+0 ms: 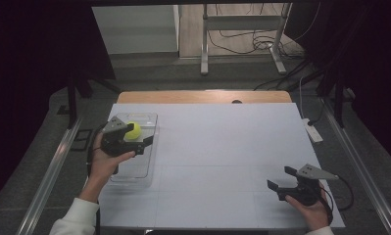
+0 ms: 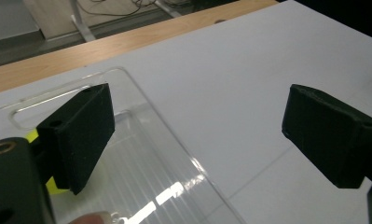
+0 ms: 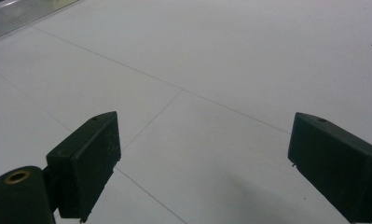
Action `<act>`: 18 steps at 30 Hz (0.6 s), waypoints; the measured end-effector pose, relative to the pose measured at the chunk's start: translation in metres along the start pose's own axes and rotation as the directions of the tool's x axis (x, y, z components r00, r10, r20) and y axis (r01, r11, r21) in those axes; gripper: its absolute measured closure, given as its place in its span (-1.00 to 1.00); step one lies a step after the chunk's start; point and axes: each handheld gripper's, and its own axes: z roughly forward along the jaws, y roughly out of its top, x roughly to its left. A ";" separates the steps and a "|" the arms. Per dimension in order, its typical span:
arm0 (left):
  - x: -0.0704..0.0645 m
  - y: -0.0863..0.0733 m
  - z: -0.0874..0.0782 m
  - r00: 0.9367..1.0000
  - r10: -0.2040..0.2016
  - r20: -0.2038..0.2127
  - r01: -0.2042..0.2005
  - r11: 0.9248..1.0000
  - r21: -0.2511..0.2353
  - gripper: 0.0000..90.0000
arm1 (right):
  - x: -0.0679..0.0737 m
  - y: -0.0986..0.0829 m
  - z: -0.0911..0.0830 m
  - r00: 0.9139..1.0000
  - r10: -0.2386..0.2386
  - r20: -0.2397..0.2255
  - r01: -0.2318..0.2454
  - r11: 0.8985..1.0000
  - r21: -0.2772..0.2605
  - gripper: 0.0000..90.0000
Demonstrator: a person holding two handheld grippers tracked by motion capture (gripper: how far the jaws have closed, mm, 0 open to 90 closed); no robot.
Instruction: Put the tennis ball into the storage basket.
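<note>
The yellow ball [image 1: 133, 129] sits in the clear tray [image 1: 149, 171] near the tabletop's left edge. The left tongs [image 1: 136, 138] hover over it, jaws apart — a grasp looks next, needing a descent astride the ball. The right tongs [image 1: 281, 178] idle, jaws apart, near the front right corner.

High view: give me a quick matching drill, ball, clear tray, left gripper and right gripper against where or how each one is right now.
Things:
1. ball
2. clear tray
3. left gripper
4. right gripper

Places or states:
A. open over bare white table at the near right
B. lying at the table's left edge
C. yellow-green, inside the tray's far end
D. open, held above the tray

Pairs: 1-C, 2-B, 3-D, 4-A
</note>
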 end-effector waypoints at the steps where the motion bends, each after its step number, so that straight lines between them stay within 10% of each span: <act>1: -0.004 -0.002 -0.001 1.000 0.006 0.005 -0.006 1.000 -0.002 -0.77 | 0.000 0.000 0.000 1.000 0.002 0.002 -0.002 1.000 0.001 -0.78; 18: -0.031 -0.054 -0.012 0.998 -0.004 0.055 0.004 1.000 -0.002 -0.77 | -0.002 0.002 -0.001 1.000 0.011 -0.019 -0.011 1.000 -0.020 -0.79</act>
